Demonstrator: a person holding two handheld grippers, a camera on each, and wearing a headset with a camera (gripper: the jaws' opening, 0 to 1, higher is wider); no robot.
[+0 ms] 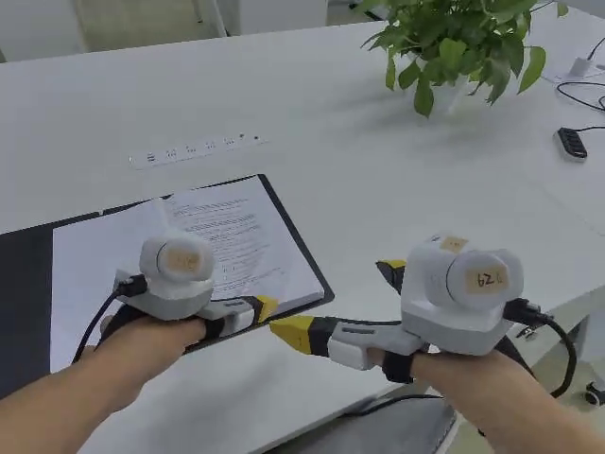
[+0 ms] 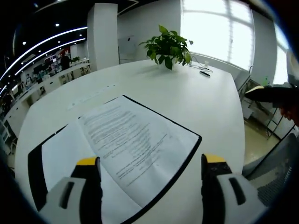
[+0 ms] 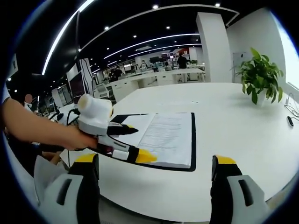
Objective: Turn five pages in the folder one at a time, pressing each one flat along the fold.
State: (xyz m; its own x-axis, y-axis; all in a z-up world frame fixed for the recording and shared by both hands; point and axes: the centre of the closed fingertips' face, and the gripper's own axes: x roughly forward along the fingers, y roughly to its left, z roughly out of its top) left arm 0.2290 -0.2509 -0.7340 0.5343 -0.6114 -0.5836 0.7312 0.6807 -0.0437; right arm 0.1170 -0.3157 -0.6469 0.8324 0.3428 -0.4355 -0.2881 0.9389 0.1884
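One open folder (image 1: 227, 236) by left gripper (image 2: 152, 161) — plant (image 1: 463, 43) (potted) far beyond.

White left claw (image 2: 151, 161) and right claw (image 3: 155, 159), yellow-tipped, trail black cables (image 1: 97, 326).

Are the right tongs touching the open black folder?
Apart. The right gripper view shows bare white table between the right tongs and the open black folder's near edge.

Folder (image 1: 24, 303) black, pages (image 1: 236, 236) white with dark print. Left tool (image 2: 150, 161), right tool (image 3: 154, 161) white, yellow-tipped. Table (image 1: 378, 170) white; plant (image 1: 458, 43) green.
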